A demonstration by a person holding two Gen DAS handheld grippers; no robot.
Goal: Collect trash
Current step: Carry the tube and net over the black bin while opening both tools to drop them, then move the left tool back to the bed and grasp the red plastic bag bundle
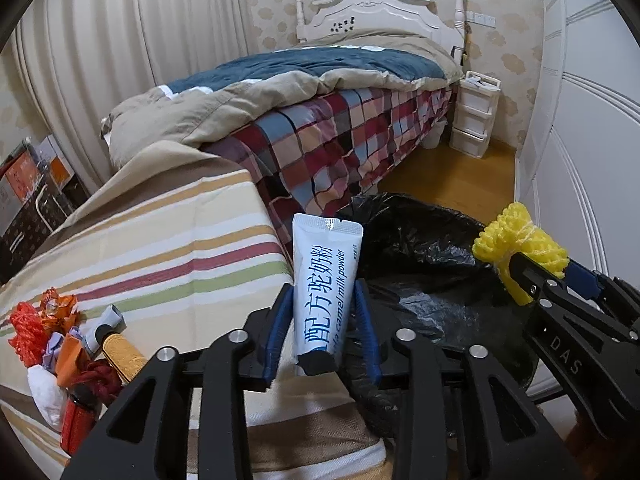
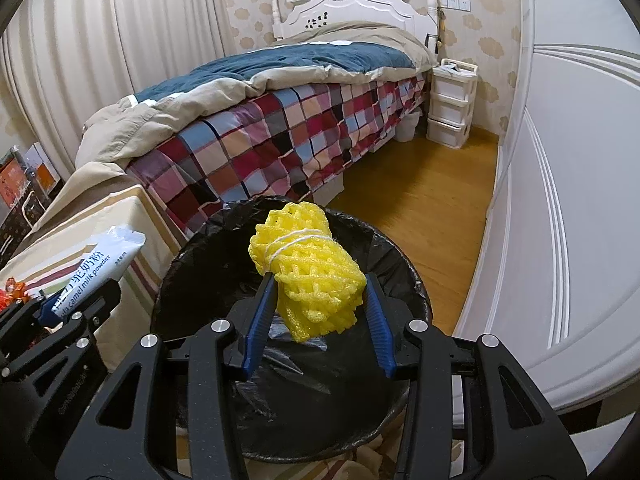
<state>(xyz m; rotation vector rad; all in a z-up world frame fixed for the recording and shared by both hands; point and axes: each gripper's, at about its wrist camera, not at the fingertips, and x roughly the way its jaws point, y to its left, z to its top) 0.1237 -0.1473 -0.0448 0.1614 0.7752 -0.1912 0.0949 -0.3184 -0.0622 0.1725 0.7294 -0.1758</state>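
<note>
My left gripper [image 1: 322, 290] is shut on a white camel milk powder sachet [image 1: 325, 276] and holds it upright at the table's right edge, beside the bin. The sachet also shows in the right wrist view [image 2: 98, 270]. My right gripper [image 2: 320, 280] is shut on a yellow foam net roll [image 2: 308, 276] tied with white string, held above the black-lined trash bin [image 2: 400, 264]. In the left wrist view the roll [image 1: 520, 246] and the right gripper [image 1: 524, 280] hang over the bin [image 1: 420, 248].
A pile of trash [image 1: 52, 344] with red, orange and white scraps lies at the left of the striped tablecloth [image 1: 180, 248]. A bed with a plaid sheet [image 2: 280, 136] stands behind. White drawers [image 2: 450, 104] and a white wardrobe [image 2: 560, 200] stand right.
</note>
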